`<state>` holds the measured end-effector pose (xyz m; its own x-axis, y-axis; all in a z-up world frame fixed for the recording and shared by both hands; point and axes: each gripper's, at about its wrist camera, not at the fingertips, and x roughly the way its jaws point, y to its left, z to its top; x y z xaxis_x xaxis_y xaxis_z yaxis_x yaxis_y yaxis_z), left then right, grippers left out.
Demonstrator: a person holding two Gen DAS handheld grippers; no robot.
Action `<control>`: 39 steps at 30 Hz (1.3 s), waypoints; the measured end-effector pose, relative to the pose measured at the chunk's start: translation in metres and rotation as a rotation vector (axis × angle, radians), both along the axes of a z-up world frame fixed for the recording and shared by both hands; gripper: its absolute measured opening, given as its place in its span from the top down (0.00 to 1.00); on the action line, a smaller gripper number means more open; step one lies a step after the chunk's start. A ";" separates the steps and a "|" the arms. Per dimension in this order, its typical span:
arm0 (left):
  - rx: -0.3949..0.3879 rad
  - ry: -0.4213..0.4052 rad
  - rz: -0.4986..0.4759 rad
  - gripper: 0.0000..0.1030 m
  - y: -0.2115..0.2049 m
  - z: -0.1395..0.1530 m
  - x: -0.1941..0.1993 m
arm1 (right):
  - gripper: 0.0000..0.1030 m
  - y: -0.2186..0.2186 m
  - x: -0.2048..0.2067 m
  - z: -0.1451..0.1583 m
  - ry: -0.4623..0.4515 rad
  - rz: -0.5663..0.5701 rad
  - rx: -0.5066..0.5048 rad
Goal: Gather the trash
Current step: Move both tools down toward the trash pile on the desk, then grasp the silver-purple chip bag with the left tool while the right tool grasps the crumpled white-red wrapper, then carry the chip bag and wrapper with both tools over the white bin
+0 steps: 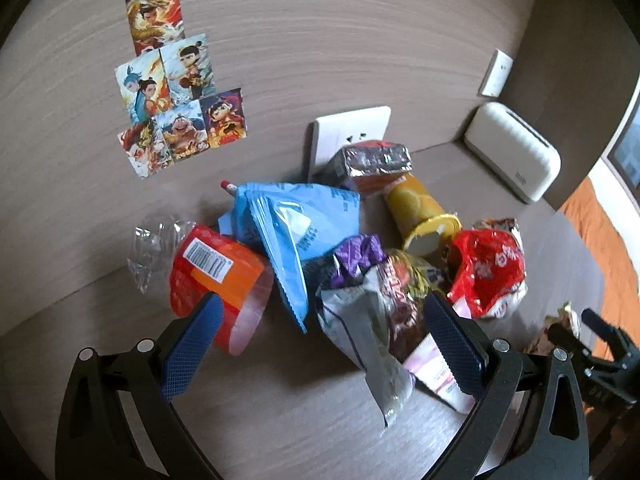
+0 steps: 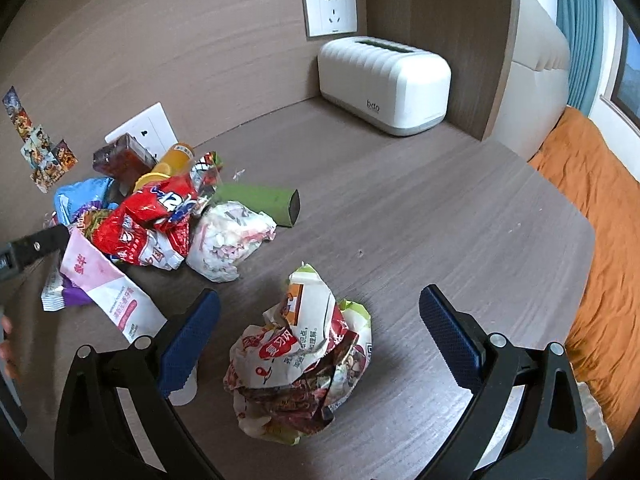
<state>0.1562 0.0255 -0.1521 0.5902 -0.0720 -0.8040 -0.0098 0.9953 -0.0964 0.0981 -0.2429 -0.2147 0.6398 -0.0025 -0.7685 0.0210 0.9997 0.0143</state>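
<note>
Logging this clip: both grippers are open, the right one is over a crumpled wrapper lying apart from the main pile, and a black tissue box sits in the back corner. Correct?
Not quite: the tissue box is white, as the right wrist view shows. The rest holds: the left gripper and right gripper are open, and the crumpled wrapper lies apart from the pile.

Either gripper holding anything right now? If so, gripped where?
Nothing held. The left gripper has its jaws open around a silver-purple wrapper in the pile. The right gripper has its jaws open around a crumpled wrapper, apart from it.
</note>
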 end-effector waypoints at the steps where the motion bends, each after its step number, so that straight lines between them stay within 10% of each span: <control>1: 0.014 0.005 -0.006 0.05 -0.001 -0.002 0.002 | 0.04 0.000 0.000 -0.002 0.004 0.002 -0.004; 9: -0.034 0.047 -0.069 0.15 -0.016 -0.022 0.010 | 0.05 0.005 0.005 -0.019 0.043 0.026 -0.035; 14: -0.033 0.056 -0.126 0.40 -0.037 -0.031 0.018 | 0.38 0.010 0.005 -0.028 0.066 0.070 -0.026; 19: -0.073 0.022 -0.160 0.57 -0.049 -0.034 0.024 | 0.44 0.011 0.004 -0.028 0.061 0.096 0.005; 39: -0.006 -0.206 -0.263 0.58 -0.077 0.088 -0.051 | 0.45 -0.013 -0.060 0.083 -0.198 0.131 0.119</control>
<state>0.1052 -0.0510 -0.0646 0.7012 -0.2475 -0.6686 0.2672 0.9607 -0.0753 0.0379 -0.2562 -0.1314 0.7669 0.1732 -0.6180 -0.1235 0.9847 0.1227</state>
